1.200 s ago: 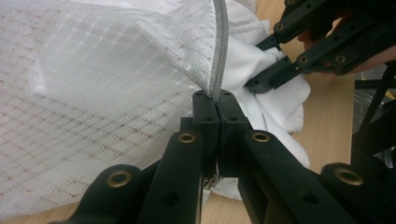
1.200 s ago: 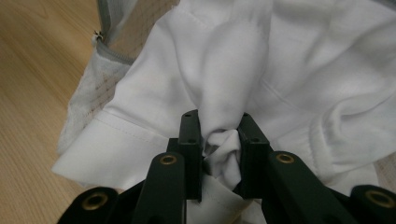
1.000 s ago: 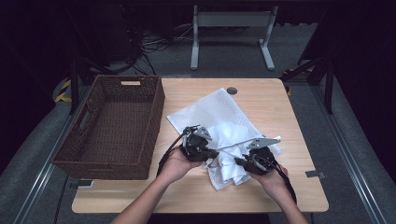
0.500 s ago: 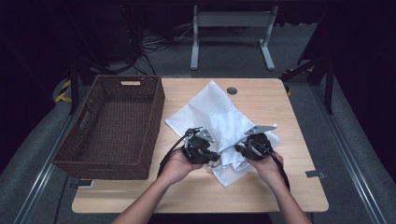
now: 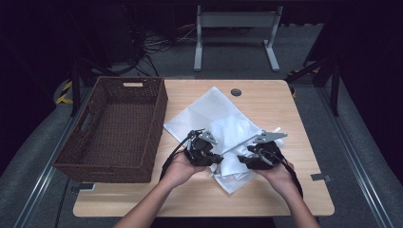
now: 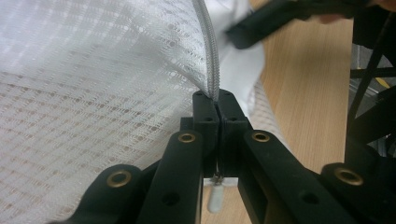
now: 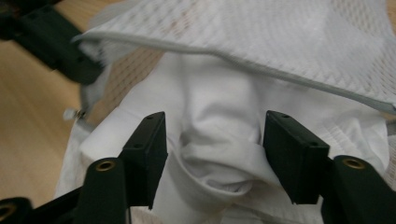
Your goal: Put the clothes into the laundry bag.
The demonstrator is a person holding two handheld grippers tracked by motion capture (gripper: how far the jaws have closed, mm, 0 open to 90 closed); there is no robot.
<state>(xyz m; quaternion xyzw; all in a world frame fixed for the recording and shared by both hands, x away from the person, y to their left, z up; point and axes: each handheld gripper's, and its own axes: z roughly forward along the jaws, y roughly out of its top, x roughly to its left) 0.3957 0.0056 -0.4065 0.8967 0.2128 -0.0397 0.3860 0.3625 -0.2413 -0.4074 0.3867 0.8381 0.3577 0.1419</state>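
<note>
A white mesh laundry bag (image 5: pixel 204 111) lies on the wooden table (image 5: pixel 266 99), with a white garment (image 7: pixel 219 112) bunched at its mouth. My left gripper (image 6: pixel 218 100) is shut on the bag's zipper edge (image 6: pixel 211 56) and holds it lifted. In the high view the left gripper (image 5: pixel 217 159) sits at the bag's near end, facing the right gripper (image 5: pixel 241 160). My right gripper (image 7: pixel 212 135) stands open, its jaws having just been opening. A fold of the garment lies between the pads without being pressed. The mesh bag (image 7: pixel 289 42) arches over the garment.
An empty brown wicker basket (image 5: pixel 119 123) stands at the table's left side. A round cable hole (image 5: pixel 235 92) sits near the far edge. Bare wood lies to the right of the bag and along the near edge.
The right gripper's jaws have spread apart and no longer pinch the cloth, and the right hand has shifted slightly. The left gripper keeps its hold on the bag's edge.
</note>
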